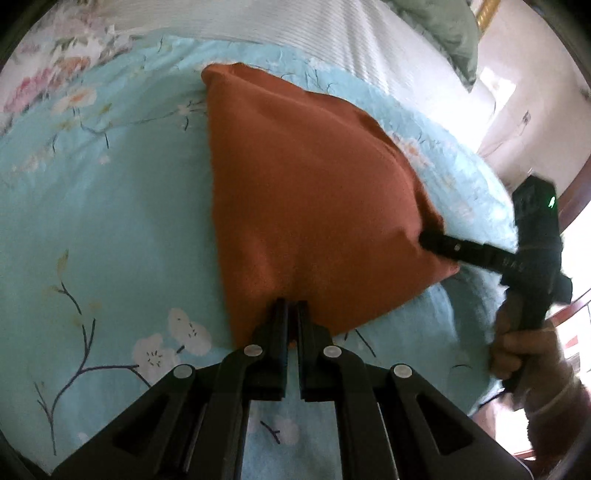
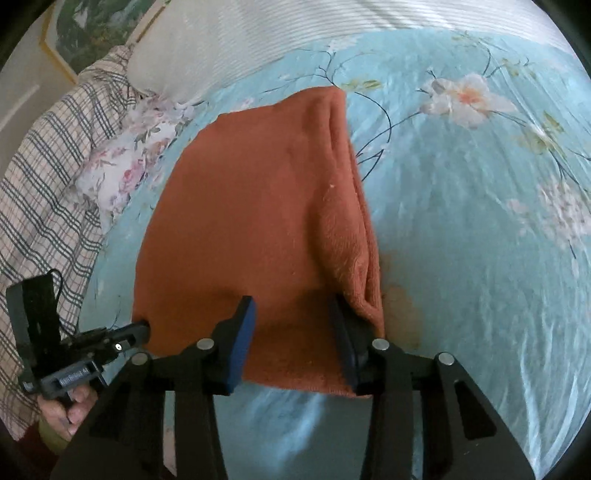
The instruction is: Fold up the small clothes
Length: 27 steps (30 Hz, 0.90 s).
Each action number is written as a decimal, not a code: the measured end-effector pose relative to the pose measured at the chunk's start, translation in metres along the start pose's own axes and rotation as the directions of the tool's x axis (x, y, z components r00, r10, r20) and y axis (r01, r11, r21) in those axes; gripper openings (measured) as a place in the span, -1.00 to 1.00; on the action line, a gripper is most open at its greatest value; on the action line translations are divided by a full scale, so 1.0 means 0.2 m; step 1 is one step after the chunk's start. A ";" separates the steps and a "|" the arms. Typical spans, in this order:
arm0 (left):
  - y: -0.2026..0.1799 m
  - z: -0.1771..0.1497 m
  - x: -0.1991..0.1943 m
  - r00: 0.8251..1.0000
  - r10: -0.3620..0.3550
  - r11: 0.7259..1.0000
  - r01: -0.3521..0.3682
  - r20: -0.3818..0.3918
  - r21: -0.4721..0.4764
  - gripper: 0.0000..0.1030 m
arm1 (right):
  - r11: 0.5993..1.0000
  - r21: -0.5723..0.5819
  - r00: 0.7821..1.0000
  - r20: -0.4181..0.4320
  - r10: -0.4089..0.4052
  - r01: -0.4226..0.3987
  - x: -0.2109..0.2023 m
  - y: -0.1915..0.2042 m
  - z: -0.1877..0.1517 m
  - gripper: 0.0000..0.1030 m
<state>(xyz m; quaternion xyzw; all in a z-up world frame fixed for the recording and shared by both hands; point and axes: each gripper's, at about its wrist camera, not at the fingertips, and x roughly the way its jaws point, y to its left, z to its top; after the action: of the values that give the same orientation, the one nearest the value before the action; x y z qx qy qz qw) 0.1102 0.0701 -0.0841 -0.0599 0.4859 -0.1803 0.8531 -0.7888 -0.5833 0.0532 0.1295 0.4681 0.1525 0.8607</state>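
The work surface is a bed covered with a pale blue sheet (image 1: 110, 229) printed with white and pink blossoms on dark branches. Beyond it lies a white ribbed blanket (image 1: 295, 22). In the right wrist view a checked cloth (image 2: 48, 177) and a small floral pillow (image 2: 122, 166) sit at the left edge of the bed, below a framed picture (image 2: 96, 29) on the wall.

The task item, a rust-orange garment (image 1: 306, 192), lies on the blue sheet, folded into a rough wedge with a doubled edge along one side. Its near edge is lifted slightly off the sheet.

The left gripper (image 1: 292, 306) has its jaws pressed together at the near edge of the garment, with a thin fold of orange fabric pinched between the tips. The right wrist view shows the same gripper meeting the garment's left corner, with a hand (image 2: 70, 410) on its handle.

The right gripper (image 2: 291, 325) stands partly open. The garment's near edge lies between its blue pads (image 2: 245, 343), and the pads do not press on the cloth. In the left wrist view its fingers reach the garment's right corner, with a hand (image 1: 524, 350) around its grip.
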 end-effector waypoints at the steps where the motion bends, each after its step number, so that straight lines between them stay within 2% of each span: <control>1: -0.03 -0.01 0.00 1.000 0.027 0.999 -0.028 0.003 0.022 -0.94 | 1.000 -0.004 1.000 0.000 -0.005 0.005 0.00 0.00 0.00 -0.17; 3: -0.06 -0.03 0.00 0.998 0.059 0.997 -0.059 0.011 0.043 -0.94 | 1.000 -0.006 1.000 0.003 -0.008 0.008 -0.01 0.00 -0.01 -0.17; 9: -0.01 -0.04 -0.07 0.999 0.037 0.999 -0.037 -0.001 -0.022 -0.93 | 0.999 -0.007 0.999 0.018 -0.051 0.051 -0.08 0.01 -0.04 -0.17; 15: 0.00 -0.08 -0.10 0.999 0.042 0.999 -0.042 -0.009 -0.033 -0.93 | 0.999 0.026 0.999 0.036 -0.035 0.034 -0.15 0.01 -0.04 -0.13; 17: -0.01 -0.10 -0.13 0.998 0.057 0.998 -0.057 0.002 -0.031 -0.85 | 0.999 0.016 0.998 0.050 -0.034 0.033 -0.21 0.04 -0.05 -0.12; 19: -0.01 -0.12 -0.17 0.998 0.069 0.997 -0.068 0.012 -0.037 -0.58 | 0.999 0.013 0.998 0.062 -0.034 0.033 -0.25 0.05 -0.06 -0.11; 24: -0.01 -0.17 -0.25 0.996 0.088 0.995 -0.087 0.029 -0.044 -0.50 | 0.999 0.019 0.996 0.081 -0.038 0.037 -0.36 0.07 -0.14 0.05; 26: -0.02 -0.20 -0.27 0.995 0.096 0.994 -0.095 0.027 -0.049 -0.39 | 0.999 0.008 0.995 0.081 -0.052 0.051 -0.39 0.09 -0.18 0.06; 27: -0.03 -0.21 -0.28 0.994 0.104 0.994 -0.102 0.029 -0.049 -0.27 | 0.998 0.003 0.995 0.080 -0.056 0.056 -0.40 0.09 -0.19 0.08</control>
<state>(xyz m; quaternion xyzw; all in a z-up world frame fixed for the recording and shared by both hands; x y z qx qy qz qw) 0.0469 0.0891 -0.0584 -0.0578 0.4791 -0.1235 0.8671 -0.8648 -0.5940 0.1006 0.1226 0.4368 0.1228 0.8827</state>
